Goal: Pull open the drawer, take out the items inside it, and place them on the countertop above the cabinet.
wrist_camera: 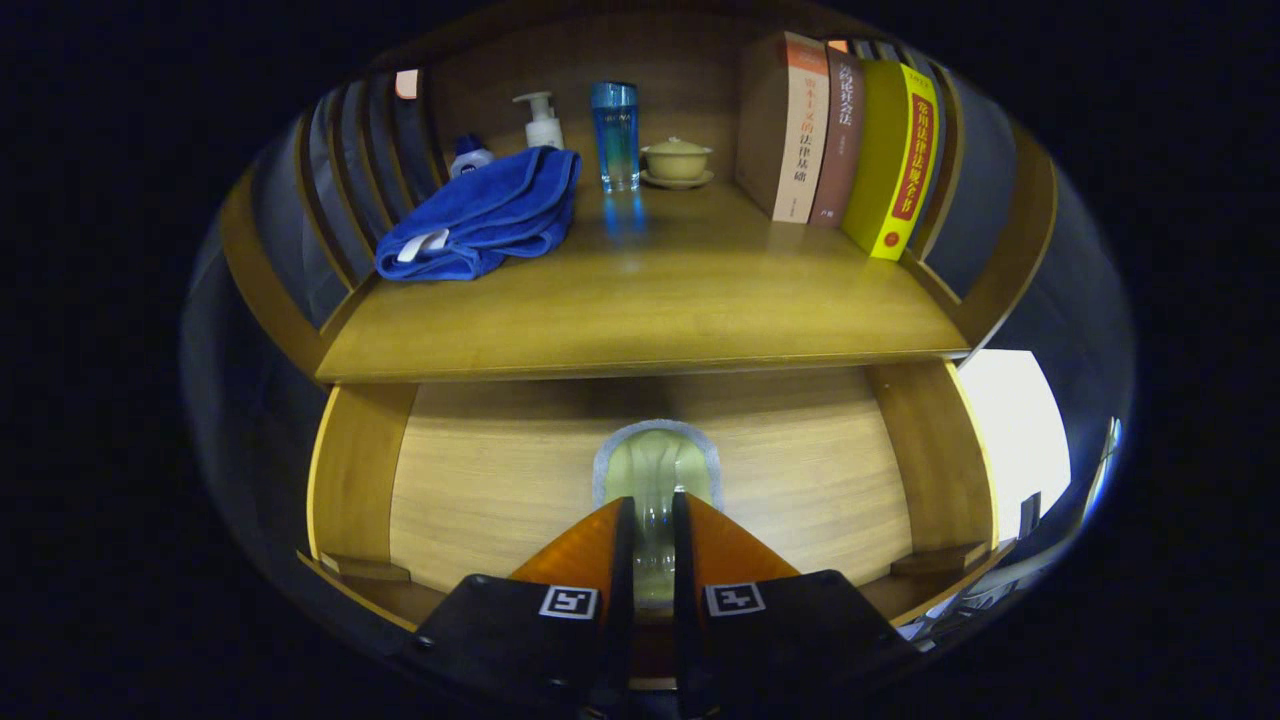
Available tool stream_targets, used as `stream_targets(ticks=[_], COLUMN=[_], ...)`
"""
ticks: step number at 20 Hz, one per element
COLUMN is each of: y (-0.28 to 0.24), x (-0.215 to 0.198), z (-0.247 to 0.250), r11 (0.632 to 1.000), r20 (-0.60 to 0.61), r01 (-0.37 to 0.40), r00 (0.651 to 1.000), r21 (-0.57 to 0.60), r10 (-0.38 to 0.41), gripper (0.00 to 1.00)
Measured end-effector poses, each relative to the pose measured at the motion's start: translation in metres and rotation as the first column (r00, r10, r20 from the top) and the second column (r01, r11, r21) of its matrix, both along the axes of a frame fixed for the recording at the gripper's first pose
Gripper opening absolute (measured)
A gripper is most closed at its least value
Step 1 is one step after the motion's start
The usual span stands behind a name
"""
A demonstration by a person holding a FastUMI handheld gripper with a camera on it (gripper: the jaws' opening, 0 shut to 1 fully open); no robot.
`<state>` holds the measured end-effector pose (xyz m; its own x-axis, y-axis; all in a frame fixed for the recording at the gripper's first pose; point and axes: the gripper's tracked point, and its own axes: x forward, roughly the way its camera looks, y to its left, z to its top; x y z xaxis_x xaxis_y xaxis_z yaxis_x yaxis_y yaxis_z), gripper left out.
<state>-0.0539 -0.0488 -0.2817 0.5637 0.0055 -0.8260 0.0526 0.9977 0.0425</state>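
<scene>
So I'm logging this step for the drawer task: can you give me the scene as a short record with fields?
drawer: pulled open, wooden floor showing
item in drawer: clear glass with a greenish tint
tool: fingers nearly closed around the glass, firm contact unclear
countertop: blue towel, pump bottle, small white jar, blue tumbler, lidded cup on saucer, three books
task state: glass not yet lifted out

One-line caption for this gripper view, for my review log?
Gripper jaws nearly closed on a clear item inside the open drawer, below the countertop holding a blue towel.
</scene>
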Motion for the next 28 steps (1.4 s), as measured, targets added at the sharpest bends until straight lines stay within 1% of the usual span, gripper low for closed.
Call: stream_targets(ticks=[5, 9, 12, 15, 19, 22, 25, 28], y=[-0.008, -0.015, -0.017, -0.015, -0.012, -0.007, -0.008, -0.002], x=[0.000, 0.011, 0.028, 0.050, 0.090, 0.122, 0.155, 0.180], z=[0.047, 0.084, 0.110, 0.125, 0.123, 0.113, 0.098, 0.076], r11=[1.000, 1.000, 1.000, 0.999, 0.997, 0.998, 0.996, 0.996], r20=[0.040, 0.075, 0.107, 0.133, 0.145, 0.147, 0.147, 0.124], r01=[0.000, 0.005, -0.003, -0.007, -0.019, -0.015, -0.024, -0.036], r00=[0.999, 0.997, 0.994, 0.991, 0.989, 0.989, 0.988, 0.991], r21=[0.000, -0.012, -0.030, -0.042, -0.068, -0.064, -0.086, -0.084], r10=[0.000, -0.004, 0.006, 0.013, 0.029, 0.025, 0.036, 0.046], gripper=[0.26, 0.26, 0.25, 0.26, 0.26, 0.26, 0.26, 0.26])
